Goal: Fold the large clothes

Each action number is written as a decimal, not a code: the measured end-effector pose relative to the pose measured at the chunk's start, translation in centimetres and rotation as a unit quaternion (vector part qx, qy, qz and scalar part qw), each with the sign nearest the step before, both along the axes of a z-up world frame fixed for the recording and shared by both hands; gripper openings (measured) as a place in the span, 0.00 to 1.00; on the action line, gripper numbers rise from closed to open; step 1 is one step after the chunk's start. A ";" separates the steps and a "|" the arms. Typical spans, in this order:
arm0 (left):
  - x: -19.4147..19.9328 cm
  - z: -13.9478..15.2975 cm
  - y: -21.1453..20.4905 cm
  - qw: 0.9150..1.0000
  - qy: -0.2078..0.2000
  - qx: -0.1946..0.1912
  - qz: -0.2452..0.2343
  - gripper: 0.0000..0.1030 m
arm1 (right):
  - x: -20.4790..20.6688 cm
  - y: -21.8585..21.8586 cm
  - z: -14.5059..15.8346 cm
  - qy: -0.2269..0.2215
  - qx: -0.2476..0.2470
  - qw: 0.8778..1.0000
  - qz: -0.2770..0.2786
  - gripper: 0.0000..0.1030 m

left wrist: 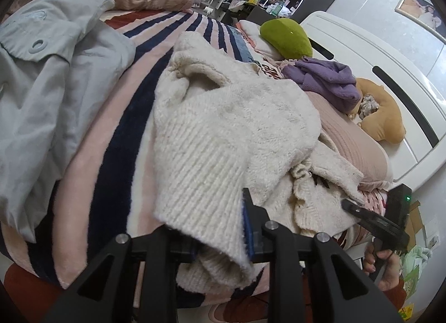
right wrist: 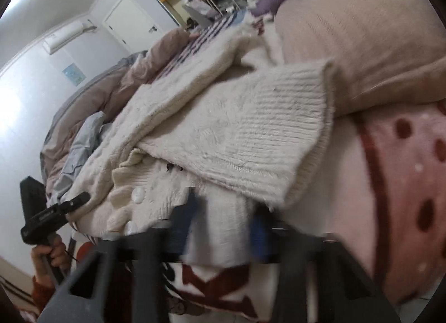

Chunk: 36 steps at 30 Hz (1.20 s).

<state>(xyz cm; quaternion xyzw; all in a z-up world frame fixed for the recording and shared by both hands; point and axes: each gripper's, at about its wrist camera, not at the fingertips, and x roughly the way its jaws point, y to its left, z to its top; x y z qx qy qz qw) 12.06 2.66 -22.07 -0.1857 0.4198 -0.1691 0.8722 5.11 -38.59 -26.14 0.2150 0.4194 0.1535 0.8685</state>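
Observation:
A cream knitted cardigan (left wrist: 223,128) lies crumpled on the striped bed blanket (left wrist: 117,139). My left gripper (left wrist: 220,228) is shut on its ribbed hem at the near edge of the bed; the fabric drapes over the left finger. In the right wrist view the same cardigan (right wrist: 223,128) shows its buttoned front and a folded ribbed sleeve. My right gripper (right wrist: 223,228) is shut on the cardigan's lower edge; its blue pads are blurred. Each gripper also shows in the other's view, the right one at the right edge (left wrist: 376,220) and the left one at the left edge (right wrist: 53,214).
A pale grey jacket (left wrist: 41,86) lies to the left on the bed. A pink pillow (left wrist: 351,139), a purple garment (left wrist: 323,80), a green cushion (left wrist: 287,38) and a tan neck pillow (left wrist: 384,116) sit by the white headboard (left wrist: 390,72). Cluttered shelves stand behind.

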 end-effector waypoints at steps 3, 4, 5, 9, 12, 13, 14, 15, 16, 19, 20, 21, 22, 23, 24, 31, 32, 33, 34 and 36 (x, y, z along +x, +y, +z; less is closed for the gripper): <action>-0.7 1.3 0.4 1.000 -0.023 -0.014 -0.002 0.17 | -0.8 0.2 0.8 -0.026 0.019 0.999 -0.005 0.06; -0.9 1.8 0.4 0.999 -0.031 -0.017 -0.003 0.17 | -1.3 0.1 1.4 -0.039 0.027 0.999 -0.006 0.05; -1.0 2.3 0.4 0.999 -0.038 -0.018 -0.004 0.16 | -1.8 -0.1 2.1 -0.050 0.033 0.998 -0.008 0.04; -2.3 5.2 0.3 0.997 -0.077 -0.024 -0.010 0.15 | -3.2 0.4 4.7 -0.084 0.046 0.995 0.002 0.03; -3.7 7.3 0.8 0.994 -0.105 -0.033 -0.012 0.14 | -4.5 1.4 7.0 -0.111 0.047 0.992 0.020 0.03; -4.1 8.0 1.1 0.993 -0.114 -0.034 -0.014 0.14 | -4.9 1.8 7.9 -0.120 0.050 0.991 0.027 0.03; -4.7 8.7 1.4 0.992 -0.122 -0.034 -0.015 0.14 | -5.3 2.1 8.5 -0.126 0.049 0.990 0.033 0.02; -5.6 9.6 2.1 0.990 -0.131 -0.041 -0.015 0.14 | -5.9 2.6 9.6 -0.137 0.047 0.989 0.042 0.02; -6.1 10.2 2.5 0.990 -0.135 -0.046 -0.016 0.14 | -6.3 2.9 10.3 -0.144 0.048 0.987 0.049 0.02; -8.6 13.0 3.8 0.986 -0.159 -0.034 -0.031 0.14 | -8.2 3.9 13.1 -0.163 0.043 0.983 0.070 0.02; -9.1 13.6 3.9 0.985 -0.164 -0.029 -0.034 0.14 | -8.9 4.3 14.2 -0.168 0.035 0.982 0.080 0.02; -9.7 14.6 4.2 0.984 -0.171 -0.023 -0.039 0.14 | -9.2 4.6 14.9 -0.172 0.031 0.981 0.085 0.02; -10.1 15.4 4.4 0.983 -0.177 -0.018 -0.042 0.14 | -9.7 5.0 15.7 -0.179 0.026 0.979 0.093 0.02; -10.3 16.0 4.5 0.983 -0.181 -0.012 -0.044 0.14 | -9.9 5.4 16.5 -0.184 0.022 0.977 0.101 0.02; -10.3 16.7 4.6 0.982 -0.183 -0.003 -0.046 0.14 | -10.1 5.8 17.2 -0.189 0.014 0.976 0.108 0.02; -4.4 18.6 4.7 0.985 -0.157 0.049 -0.053 0.14 | -4.8 6.8 19.3 -0.178 -0.031 0.977 0.115 0.02; -3.2 18.7 4.8 0.986 -0.151 0.057 -0.050 0.14 | -3.5 6.7 19.4 -0.172 -0.031 0.978 0.113 0.02; -1.5 18.8 4.8 0.986 -0.144 0.066 -0.047 0.14 | -1.8 6.6 19.6 -0.167 -0.033 0.979 0.108 0.02; 0.4 18.8 4.9 0.987 -0.136 0.074 -0.045 0.14 | -0.4 6.5 19.6 -0.163 -0.039 0.980 0.104 0.02; 3.9 18.7 4.8 0.988 -0.119 0.090 -0.042 0.15 | 2.7 6.4 19.8 -0.154 -0.055 0.982 0.094 0.02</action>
